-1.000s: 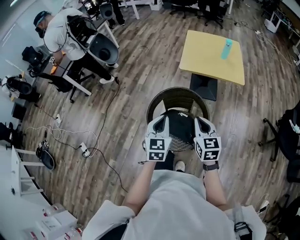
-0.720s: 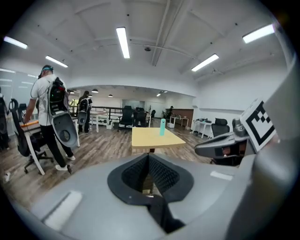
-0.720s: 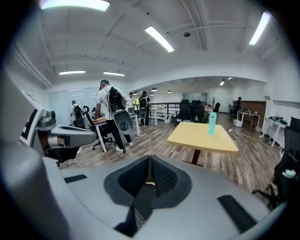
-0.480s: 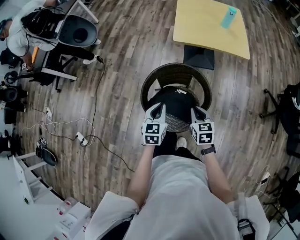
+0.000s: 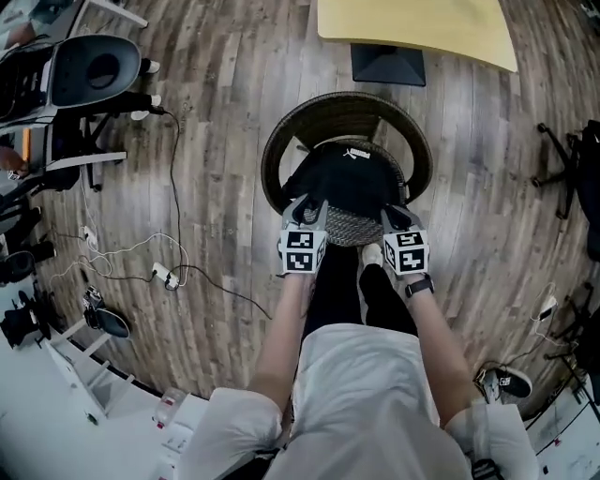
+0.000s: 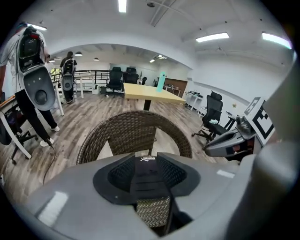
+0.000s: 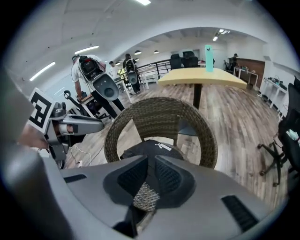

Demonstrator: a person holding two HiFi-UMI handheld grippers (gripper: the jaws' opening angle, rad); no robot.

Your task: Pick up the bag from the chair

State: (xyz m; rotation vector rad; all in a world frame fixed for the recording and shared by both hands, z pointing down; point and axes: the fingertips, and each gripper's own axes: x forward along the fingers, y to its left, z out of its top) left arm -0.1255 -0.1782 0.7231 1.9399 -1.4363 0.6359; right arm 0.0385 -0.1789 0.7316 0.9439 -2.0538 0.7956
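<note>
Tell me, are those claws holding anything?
Nothing yet: left gripper and right gripper have jaws apart, close by the black bag on the wicker chair.

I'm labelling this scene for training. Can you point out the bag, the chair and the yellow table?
bag [image 5: 342, 180]: head view, middle of its black upper surface.
chair [image 5: 345, 101]: head view, top of the woven backrest rim.
yellow table [image 5: 422, 23]: head view, bare tabletop.

Pale grey short-sleeved T-shirt [image 5: 366, 403], black trousers [image 5: 337, 291], white shoe [image 5: 371, 254]. Dark watch [image 5: 419, 286] on the right wrist. Left gripper [image 5: 307, 208] and right gripper [image 5: 394, 214] alike: grey moulded shells, black mesh-textured pads [image 6: 117, 176], each topped by a white cube [image 5: 302, 251] with black square markers.
</note>
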